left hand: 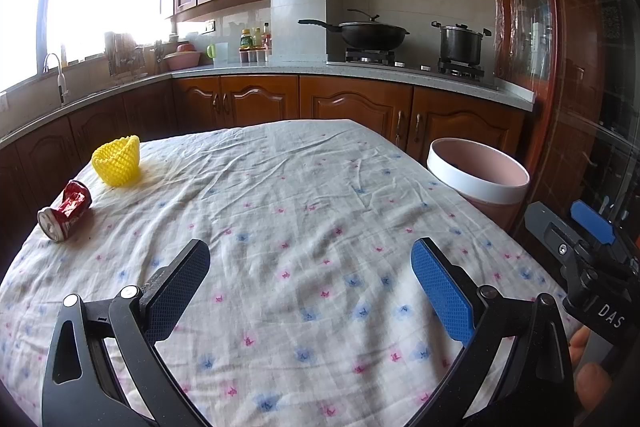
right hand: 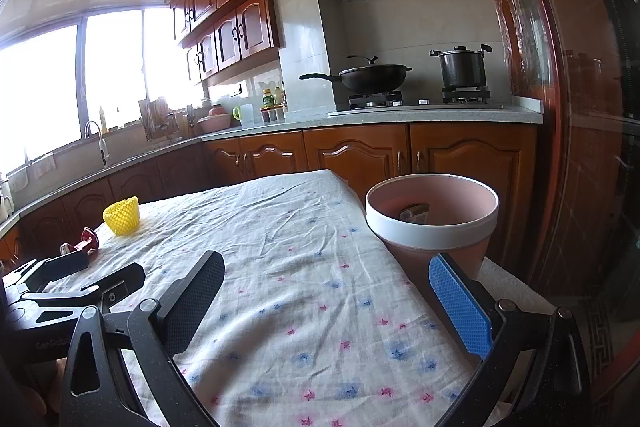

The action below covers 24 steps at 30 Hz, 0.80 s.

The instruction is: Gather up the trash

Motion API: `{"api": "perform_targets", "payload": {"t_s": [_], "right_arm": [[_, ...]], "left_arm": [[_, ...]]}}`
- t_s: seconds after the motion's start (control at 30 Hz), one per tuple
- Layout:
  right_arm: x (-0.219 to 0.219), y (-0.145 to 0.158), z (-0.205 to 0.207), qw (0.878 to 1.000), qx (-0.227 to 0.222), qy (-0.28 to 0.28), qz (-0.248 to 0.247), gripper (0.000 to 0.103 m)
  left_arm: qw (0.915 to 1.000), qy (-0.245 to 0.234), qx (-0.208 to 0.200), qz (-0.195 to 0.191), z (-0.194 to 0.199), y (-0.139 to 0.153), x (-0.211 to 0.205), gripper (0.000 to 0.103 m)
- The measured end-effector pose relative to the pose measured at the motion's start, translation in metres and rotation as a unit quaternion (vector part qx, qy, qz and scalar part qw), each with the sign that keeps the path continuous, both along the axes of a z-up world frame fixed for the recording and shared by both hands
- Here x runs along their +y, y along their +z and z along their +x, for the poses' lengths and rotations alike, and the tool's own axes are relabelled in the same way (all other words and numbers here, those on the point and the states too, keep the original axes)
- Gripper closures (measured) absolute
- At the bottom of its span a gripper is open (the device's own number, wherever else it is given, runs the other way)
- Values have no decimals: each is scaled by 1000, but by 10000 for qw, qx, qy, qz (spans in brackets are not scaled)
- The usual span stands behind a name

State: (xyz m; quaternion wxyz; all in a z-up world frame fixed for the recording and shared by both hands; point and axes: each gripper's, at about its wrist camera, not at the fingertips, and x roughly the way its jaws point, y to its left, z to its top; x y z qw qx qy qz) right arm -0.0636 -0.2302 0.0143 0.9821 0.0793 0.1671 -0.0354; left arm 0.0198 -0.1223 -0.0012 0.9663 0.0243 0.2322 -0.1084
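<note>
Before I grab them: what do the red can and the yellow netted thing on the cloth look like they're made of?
The crushed red drink can looks like thin painted metal, probably aluminium: glossy dented wall, bare silver end. The yellow mesh sleeve looks like soft foam netting, matte, with an open lattice, standing as a loose cup. Both probably give under the fingers.

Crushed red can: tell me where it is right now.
In the left wrist view, the crushed red can lies on its side near the tablecloth's far-left edge, just in front of the yellow foam net.
</note>
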Motion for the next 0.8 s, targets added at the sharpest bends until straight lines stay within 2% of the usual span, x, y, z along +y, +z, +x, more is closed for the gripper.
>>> {"api": "perform_targets", "payload": {"t_s": [0.8], "right_arm": [[-4, 2, 9, 9999, 159, -32, -16, 0]], "left_arm": [[9999, -14, 150, 38, 8, 5, 3, 0]]}}
